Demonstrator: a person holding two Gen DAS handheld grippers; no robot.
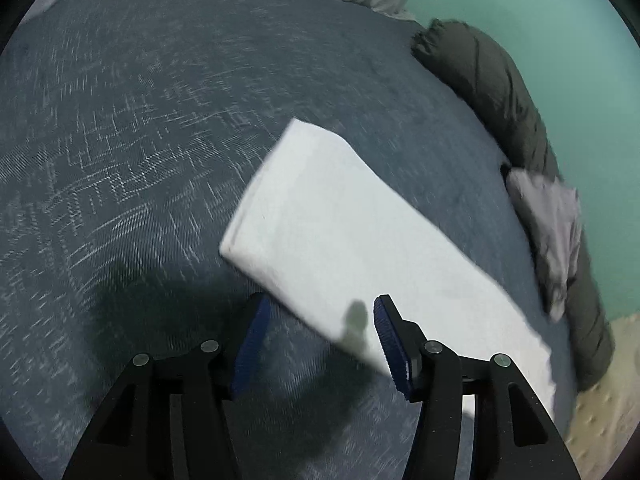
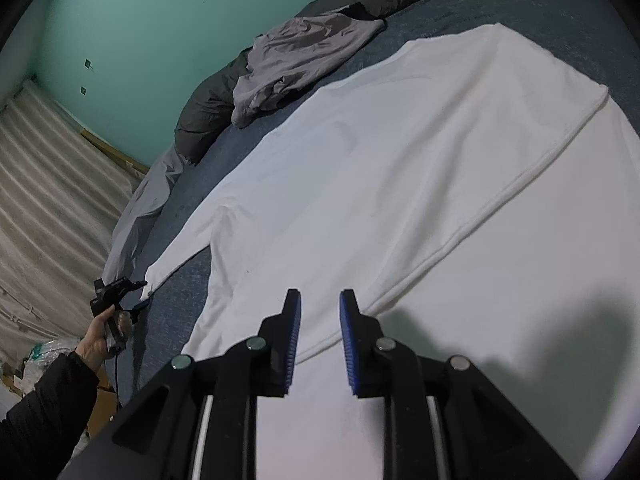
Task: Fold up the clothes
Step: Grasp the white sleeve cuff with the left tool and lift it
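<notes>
Right wrist view: the white cotton garment (image 2: 400, 184) lies spread flat on the dark blue woven bed cover (image 2: 568, 12), filling the centre and right of the frame, with one sleeve running toward the lower left and a hemmed edge crossing diagonally from upper right to lower centre. The right claw (image 2: 320, 312) hovers at bottom centre over the white fabric, its blue ribbed pads a narrow gap apart with nothing gripped between them; only the cloth surface shows behind the gap. A crumpled grey-lilac garment (image 2: 296, 60) sits at upper centre against a dark olive padded quilt (image 2: 204, 116) rolled along the bed's far edge, below a teal painted wall (image 2: 160, 20). At lower left the person's left hand (image 2: 100, 340), in a black sleeve (image 2: 44, 404), holds the left claw (image 2: 138, 294) just beside the sleeve tip; whether it touches the cloth cannot be told at this size. Left wrist view (motion-blurred): the left claw (image 1: 320, 320) stands moderately open and empty, the white sleeve end lying across centre and lower right, under its right pad. No fabric is pinched. The bed cover fills the left of the frame.
</notes>
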